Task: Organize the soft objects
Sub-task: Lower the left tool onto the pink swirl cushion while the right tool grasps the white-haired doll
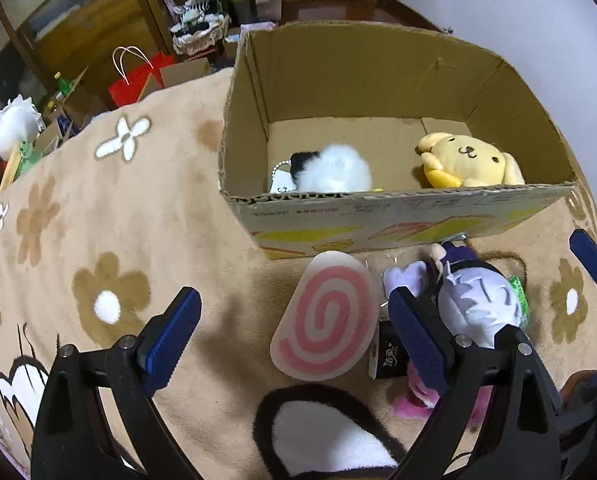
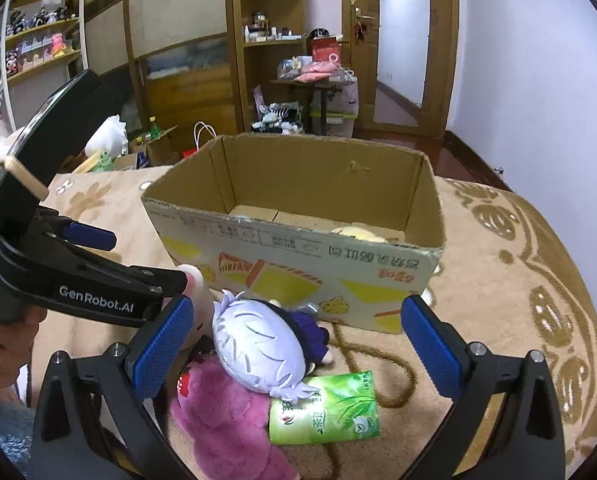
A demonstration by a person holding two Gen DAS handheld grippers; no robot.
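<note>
Grippers both apart, nothing clamped: left gripper [image 1: 294,340] over the swirl cushion [image 1: 325,316], right gripper [image 2: 298,344] over the white-haired doll [image 2: 254,344]. Pink plush [image 2: 222,420] at 7 o'clock of the doll, green pouch [image 2: 326,408] at 5. Cardboard box [image 1: 398,216] at 12 holds yellow dog plush [image 1: 470,160] and white fluffy toy [image 1: 334,168].

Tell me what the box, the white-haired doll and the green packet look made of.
Box: corrugated cardboard, matte, fluting visible along its cut rim. White-haired doll: soft plush fabric with stitched hair lines. Green packet: likely glossy plastic film, judging by its sheen.
</note>
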